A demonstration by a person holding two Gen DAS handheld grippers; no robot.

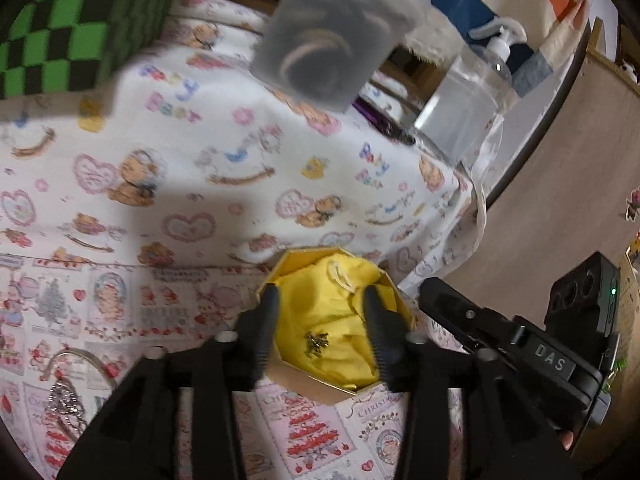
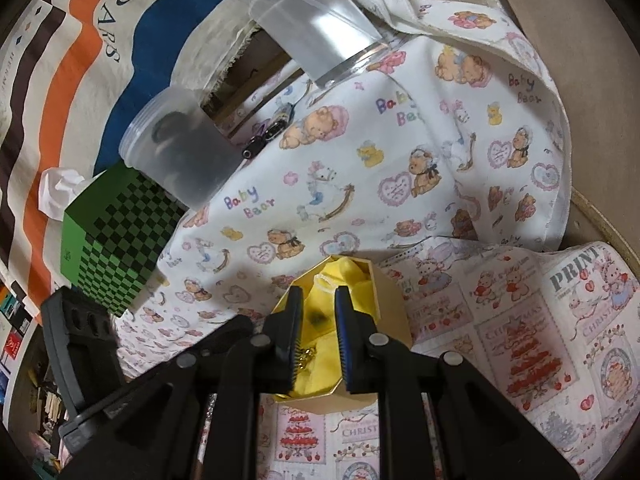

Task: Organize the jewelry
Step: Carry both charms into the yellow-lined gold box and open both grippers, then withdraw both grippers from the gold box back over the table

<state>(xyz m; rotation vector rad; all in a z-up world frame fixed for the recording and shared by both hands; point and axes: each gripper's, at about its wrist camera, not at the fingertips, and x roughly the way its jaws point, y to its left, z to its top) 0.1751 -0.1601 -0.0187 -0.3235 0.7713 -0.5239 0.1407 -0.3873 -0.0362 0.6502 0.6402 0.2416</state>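
Grippers poised over the yellow-lined box

Octagonal gold cardboard box [image 1: 286, 268] with a crumpled yellow fabric lining [image 1: 344, 354] sits on a Christmas-print tablecloth [image 1: 120, 304], just below the seam where a white teddy-bear-print cloth [image 1: 180, 152] begins. A small gold-coloured trinket [image 1: 317, 345] lies on the lining near the middle of the box; its exact kind is too small and blurred to tell. A pale cord loop [image 1: 340, 276] rests on the lining toward the box's far side.

The left gripper [image 1: 320, 294] hangs over the open box with its two black fingers spread apart, one over each side of the lining, gripping nothing. The right gripper [image 2: 318, 300] also sits above the box, its blue-padded fingers parted with a gap between them. Through that gap the trinket [image 2: 306, 356] shows close beside the left-hand pad, though whether they touch cannot be told.

At the left edge of the left wrist view, a silvery sparkling piece of jewellery [image 1: 66, 402] lies on the Christmas cloth, well apart from the box. Further back stand a green-and-black checkered box [image 2: 112, 236], a frosted plastic jar with dark contents [image 2: 180, 152] and a clear plastic pump bottle [image 1: 466, 100].
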